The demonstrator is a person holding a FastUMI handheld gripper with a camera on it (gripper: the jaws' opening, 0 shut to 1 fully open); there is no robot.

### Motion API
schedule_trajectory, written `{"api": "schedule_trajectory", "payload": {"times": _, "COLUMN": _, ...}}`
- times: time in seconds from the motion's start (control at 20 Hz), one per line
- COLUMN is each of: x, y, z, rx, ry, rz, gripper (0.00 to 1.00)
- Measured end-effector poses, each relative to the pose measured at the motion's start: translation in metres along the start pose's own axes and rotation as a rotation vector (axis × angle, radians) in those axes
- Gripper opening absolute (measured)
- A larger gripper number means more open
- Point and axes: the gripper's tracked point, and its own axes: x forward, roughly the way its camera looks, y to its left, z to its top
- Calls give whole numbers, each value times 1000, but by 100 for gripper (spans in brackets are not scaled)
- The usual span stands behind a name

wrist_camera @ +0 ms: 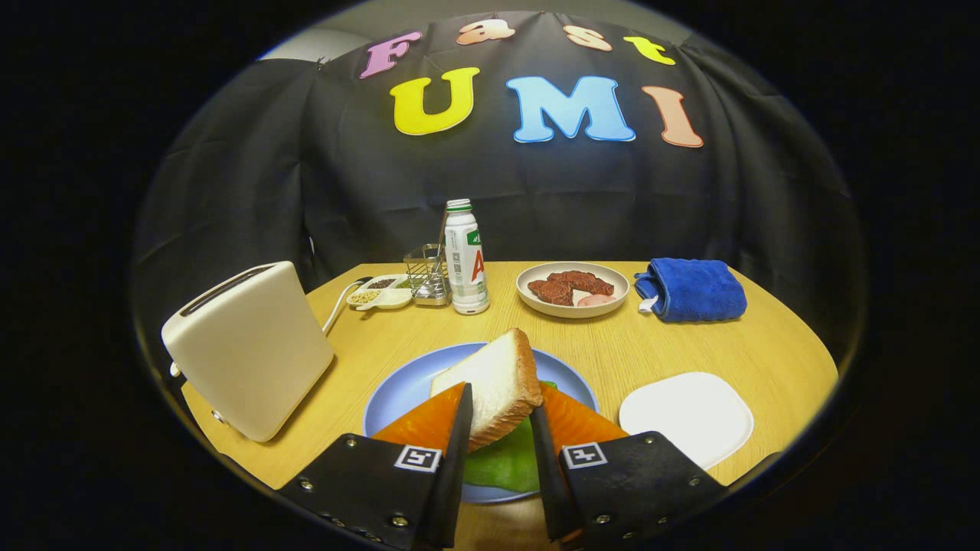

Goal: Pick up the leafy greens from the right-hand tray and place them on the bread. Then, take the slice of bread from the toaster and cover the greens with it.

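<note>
Gripper (499, 413) holds the white square slice of bread w/ brown crust (490, 383) between its two fingers, both pressing on its faces, so it's clamped narrow on the slice. Slice stands tilted, near edge down btwn the fingers, far corner lifted up and away toward the white bottle w/ green cap (465, 259). Directly under and just ahead of the fingers: light green leafy greens (501, 459) lying on the round blue plate (398, 390); a little green also peeks out beyond the slice on its right. The lower bread can't be made out under the greens, hidden. Key relation: slice sits right above the greens, long axis running fwd-away from the fingers, so the move left is prob. mostly downward plus laying the raised far end flat, not sideways. Greens step looks done; covering looks in progress. White toaster (249, 348) stands left of the plate, well apart; flat white square tray (685, 417) right of the plate, near it. Risk as I judge it: letting go while tilted could leave the slice leaning or sliding off the leaf.
</note>
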Motion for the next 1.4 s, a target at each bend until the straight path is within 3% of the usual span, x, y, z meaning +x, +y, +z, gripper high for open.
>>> {"api": "schedule_trajectory", "payload": {"times": 0.15, "x": 0, "y": -3, "z": 1, "rx": -2, "ry": -4, "rz": 8, "gripper": 46}}
{"api": "schedule_trajectory", "payload": {"times": 0.3, "x": -5, "y": -17, "z": 10, "rx": -30, "ry": -37, "rz": -31, "gripper": 63}}
{"api": "schedule_trajectory", "payload": {"times": 0.35, "x": -7, "y": -19, "z": 14, "rx": -30, "ry": -54, "rz": -29, "gripper": 65}}
{"api": "schedule_trajectory", "payload": {"times": 0.7, "x": -54, "y": -64, "z": 64, "rx": -66, "ry": -271, "rz": -34, "gripper": 66}}
{"api": "schedule_trajectory", "payload": {"times": 0.8, "x": -75, "y": -76, "z": 70, "rx": -50, "ry": -323, "rz": 5, "gripper": 66}}
{"api": "schedule_trajectory", "payload": {"times": 0.95, "x": -106, "y": -122, "z": 84, "rx": -87, "ry": -417, "rz": -17, "gripper": 65}}
{"api": "schedule_trajectory", "payload": {"times": 1.1, "x": -122, "y": -156, "z": 78, "rx": -152, "ry": -432, "rz": 12, "gripper": 66}}
{"api": "schedule_trajectory", "payload": {"times": 1.2, "x": -121, "y": -193, "z": 96, "rx": -167, "ry": -472, "rz": -1, "gripper": 65}}
{"api": "schedule_trajectory", "payload": {"times": 1.4, "x": -151, "y": -258, "z": 86, "rx": -164, "ry": -509, "rz": -18, "gripper": 66}}
